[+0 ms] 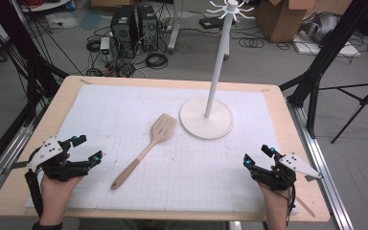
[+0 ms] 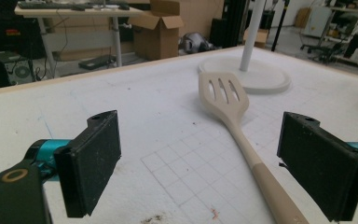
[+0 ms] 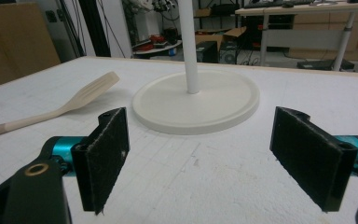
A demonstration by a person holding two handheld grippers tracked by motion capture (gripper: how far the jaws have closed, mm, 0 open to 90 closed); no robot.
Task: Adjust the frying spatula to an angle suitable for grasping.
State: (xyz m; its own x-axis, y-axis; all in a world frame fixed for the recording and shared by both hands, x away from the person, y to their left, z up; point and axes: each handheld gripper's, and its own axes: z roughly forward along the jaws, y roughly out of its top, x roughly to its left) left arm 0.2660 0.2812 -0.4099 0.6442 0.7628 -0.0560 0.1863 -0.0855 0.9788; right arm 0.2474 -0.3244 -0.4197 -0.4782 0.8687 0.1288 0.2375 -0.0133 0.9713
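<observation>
My left gripper [image 1: 90, 149] rests spread and empty at the mat's left edge, the slotted spatula [image 1: 145, 150] lies flat mid-mat beside the hook stand [image 1: 206, 117], my right gripper [image 1: 256, 157] equally spread; risk: pinching the flat handle could skid it

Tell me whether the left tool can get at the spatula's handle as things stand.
Probably yes. The left tool sits open at the table's near left, jaws wide apart, and bare mat lies between it and the spatula. The handle end points toward that side, flat on the mat, well apart from the stand.
</observation>
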